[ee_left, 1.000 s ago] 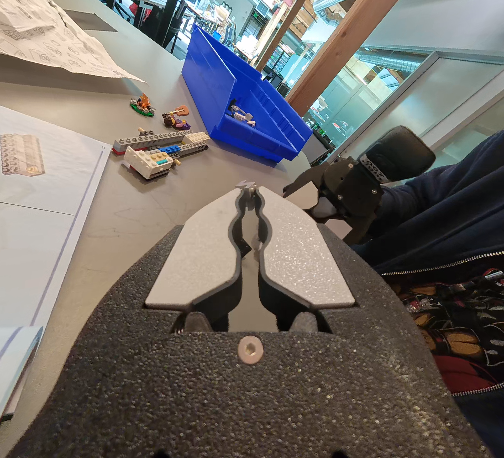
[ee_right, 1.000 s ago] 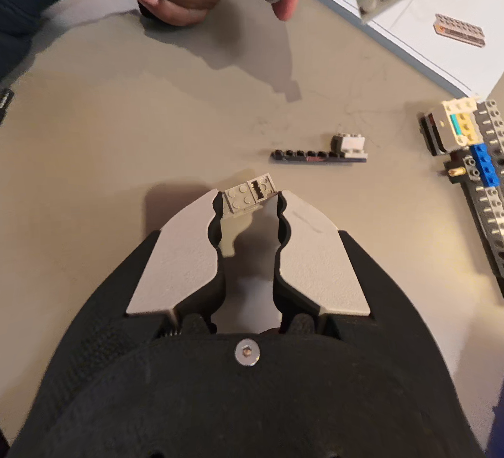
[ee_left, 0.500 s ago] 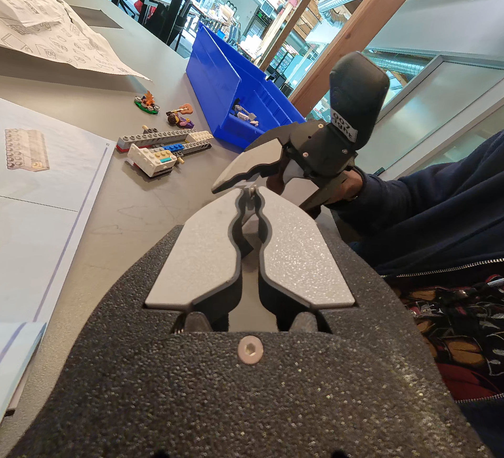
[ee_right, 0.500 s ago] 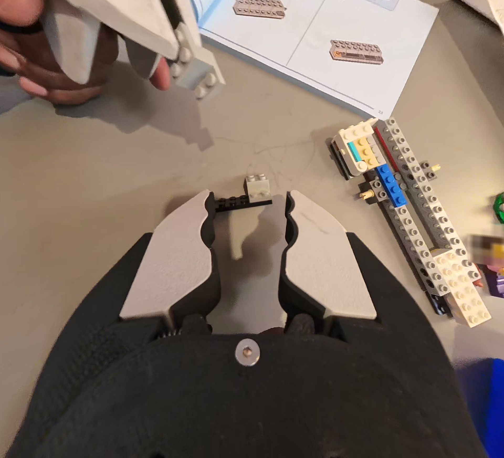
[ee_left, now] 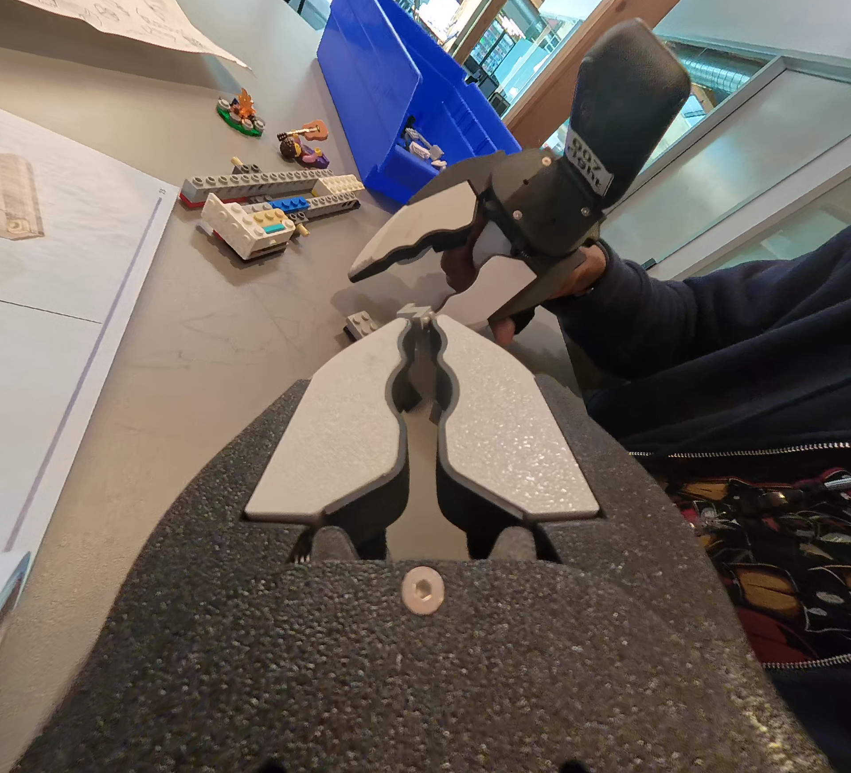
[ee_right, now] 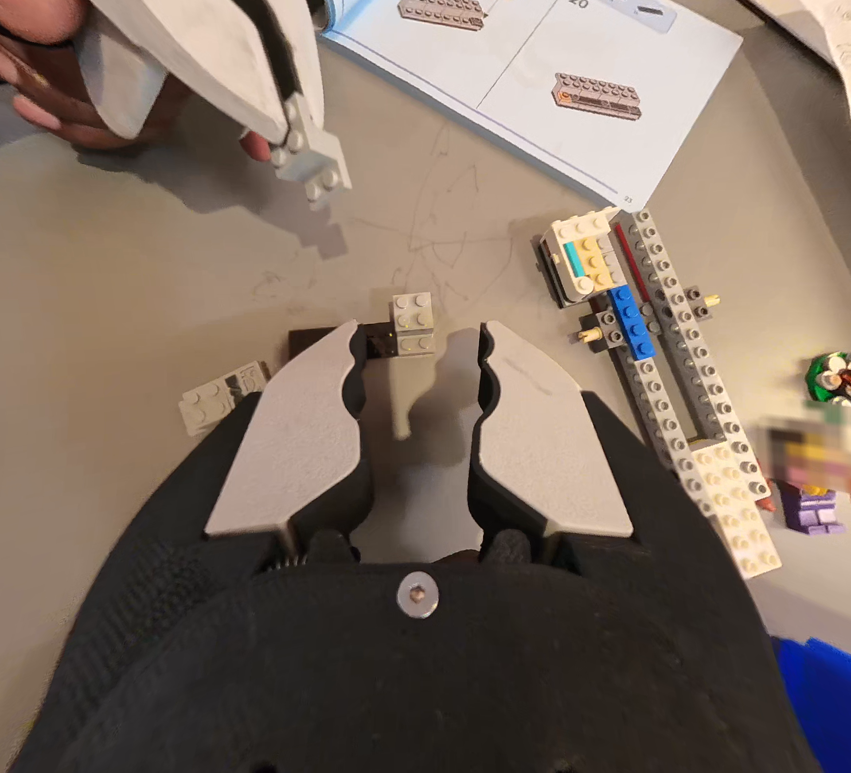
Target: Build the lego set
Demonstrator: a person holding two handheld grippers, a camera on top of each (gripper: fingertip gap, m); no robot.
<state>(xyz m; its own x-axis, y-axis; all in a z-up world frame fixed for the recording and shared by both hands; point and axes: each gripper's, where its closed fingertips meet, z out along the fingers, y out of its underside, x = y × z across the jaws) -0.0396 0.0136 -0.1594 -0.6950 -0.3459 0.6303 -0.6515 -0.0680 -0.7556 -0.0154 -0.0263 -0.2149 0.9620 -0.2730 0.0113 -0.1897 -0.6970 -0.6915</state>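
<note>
Clamped on a light grey studded plate [ee_right: 307, 162], the left gripper [ee_right: 294, 129] hung above the table [ee_right: 138, 267], the plate's long axis running out past its fingertips. Spread wide and bare, the right gripper [ee_right: 416, 336] hovered over a black strip [ee_right: 377, 343] carrying a grey brick [ee_right: 413, 318] at its right end.

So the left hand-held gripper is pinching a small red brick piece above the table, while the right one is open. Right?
Not quite: the piece pinched by the left hand-held gripper is light grey, not red, as the right wrist view shows. The right hand-held gripper is indeed open.
</note>
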